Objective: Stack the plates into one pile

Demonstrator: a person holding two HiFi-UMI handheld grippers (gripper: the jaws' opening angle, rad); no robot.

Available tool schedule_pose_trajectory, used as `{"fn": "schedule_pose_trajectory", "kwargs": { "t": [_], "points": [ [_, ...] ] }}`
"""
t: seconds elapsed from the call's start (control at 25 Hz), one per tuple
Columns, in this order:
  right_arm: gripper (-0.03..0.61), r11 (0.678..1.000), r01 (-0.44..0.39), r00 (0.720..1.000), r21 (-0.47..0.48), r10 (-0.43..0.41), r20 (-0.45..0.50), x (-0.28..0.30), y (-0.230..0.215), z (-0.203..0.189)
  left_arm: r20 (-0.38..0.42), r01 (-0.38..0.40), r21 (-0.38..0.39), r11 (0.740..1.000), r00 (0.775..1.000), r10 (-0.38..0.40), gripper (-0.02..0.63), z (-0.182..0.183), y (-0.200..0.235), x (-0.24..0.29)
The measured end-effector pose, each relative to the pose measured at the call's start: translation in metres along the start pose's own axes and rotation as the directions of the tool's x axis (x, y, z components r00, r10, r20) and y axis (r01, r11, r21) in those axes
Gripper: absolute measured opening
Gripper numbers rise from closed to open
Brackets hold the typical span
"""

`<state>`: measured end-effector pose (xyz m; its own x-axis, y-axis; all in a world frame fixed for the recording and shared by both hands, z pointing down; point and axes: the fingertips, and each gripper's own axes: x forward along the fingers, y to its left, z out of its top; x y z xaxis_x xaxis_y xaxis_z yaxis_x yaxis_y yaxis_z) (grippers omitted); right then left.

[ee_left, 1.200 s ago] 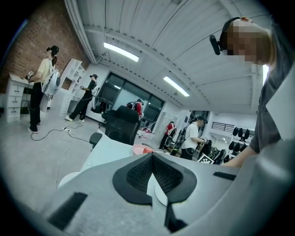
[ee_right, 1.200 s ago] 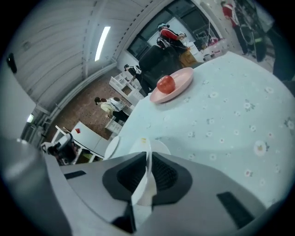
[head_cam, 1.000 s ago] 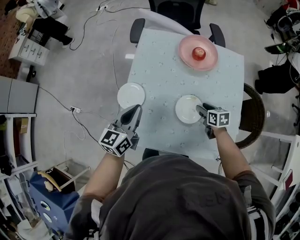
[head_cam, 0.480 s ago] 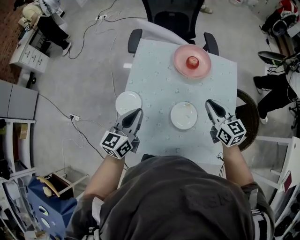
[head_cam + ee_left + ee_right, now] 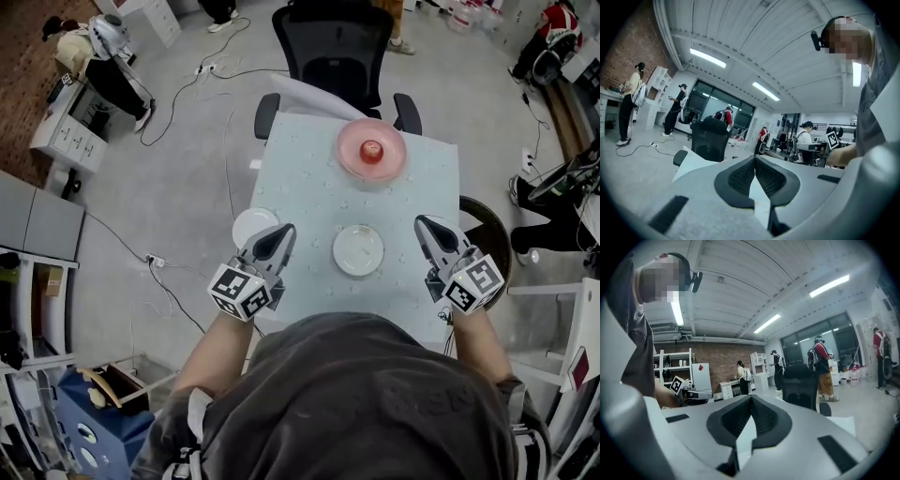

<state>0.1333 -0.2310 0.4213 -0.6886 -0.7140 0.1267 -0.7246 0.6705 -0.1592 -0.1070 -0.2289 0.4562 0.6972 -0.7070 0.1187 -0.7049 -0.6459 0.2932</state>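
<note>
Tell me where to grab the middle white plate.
Probably take the white plate by its right rim, coming in low from that side. It lies flat on the table, so only the thin edge can be pinched.

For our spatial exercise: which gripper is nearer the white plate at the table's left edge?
Left. The left gripper hangs just beside the white plate; the right gripper hangs far off, beyond the middle plate.

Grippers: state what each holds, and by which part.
Nothing is held. The left gripper is shut and empty; the right gripper has jaws that have just closed with nothing between them. The white plate lies untouched on the table.
</note>
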Motion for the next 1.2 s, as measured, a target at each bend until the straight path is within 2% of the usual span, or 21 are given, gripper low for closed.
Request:
{"fn": "schedule_pose_trajectory", "kwargs": {
  "t": [0.08, 0.12, 0.16, 0.24, 0.36, 0.64, 0.8, 0.96, 1.2],
  "points": [
    [-0.008, 1.0, -0.01, 1.0, -0.005, 0.01, -0.003, 0.0, 0.0, 0.002, 0.003, -0.004, -0.008, 1.0, 1.0, 0.004, 0.012, 0.004, 0.006, -0.003],
    [-0.008, 1.0, -0.015, 1.0, -0.007, 0.015, -0.005, 0.002, 0.0, 0.003, 0.004, -0.011, -0.02, 1.0, 1.0, 0.011, 0.141, 0.005, 0.012, -0.006],
    [-0.008, 1.0, -0.017, 1.0, -0.008, 0.017, -0.009, 0.005, 0.0, 0.003, 0.003, -0.027, -0.033, 0.999, 1.0, 0.027, 0.201, 0.005, 0.022, -0.01],
    [-0.008, 1.0, -0.017, 1.0, -0.007, 0.017, -0.019, 0.013, -0.001, 0.001, -0.01, -0.079, -0.049, 0.996, 0.997, 0.079, 0.204, 0.002, 0.049, -0.022],
    [-0.008, 1.0, -0.009, 0.999, -0.005, 0.009, -0.036, 0.031, 0.002, -0.004, -0.069, -0.153, -0.055, 0.987, 0.986, 0.149, 0.204, -0.014, 0.099, -0.045],
    [-0.008, 0.998, 0.058, 0.995, -0.01, -0.059, -0.078, 0.079, 0.012, -0.014, -0.234, -0.235, -0.133, 0.963, 0.952, 0.2, 0.204, -0.077, 0.21, -0.087],
    [-0.008, 0.994, 0.107, 0.989, -0.009, -0.107, -0.102, 0.103, 0.022, -0.023, -0.335, -0.243, -0.189, 0.952, 0.927, 0.17, 0.204, -0.125, 0.254, -0.093],
    [-0.008, 0.99, 0.139, 0.981, -0.003, -0.138, -0.139, 0.12, 0.036, -0.036, -0.417, -0.237, -0.285, 0.929, 0.903, 0.102, 0.204, -0.171, 0.277, -0.09],
    [-0.008, 0.985, 0.175, 0.964, 0.009, -0.169, -0.205, 0.132, 0.047, -0.062, -0.464, -0.23, -0.403, 0.886, 0.886, 0.019, 0.204, -0.212, 0.288, -0.078]
  ]
}}
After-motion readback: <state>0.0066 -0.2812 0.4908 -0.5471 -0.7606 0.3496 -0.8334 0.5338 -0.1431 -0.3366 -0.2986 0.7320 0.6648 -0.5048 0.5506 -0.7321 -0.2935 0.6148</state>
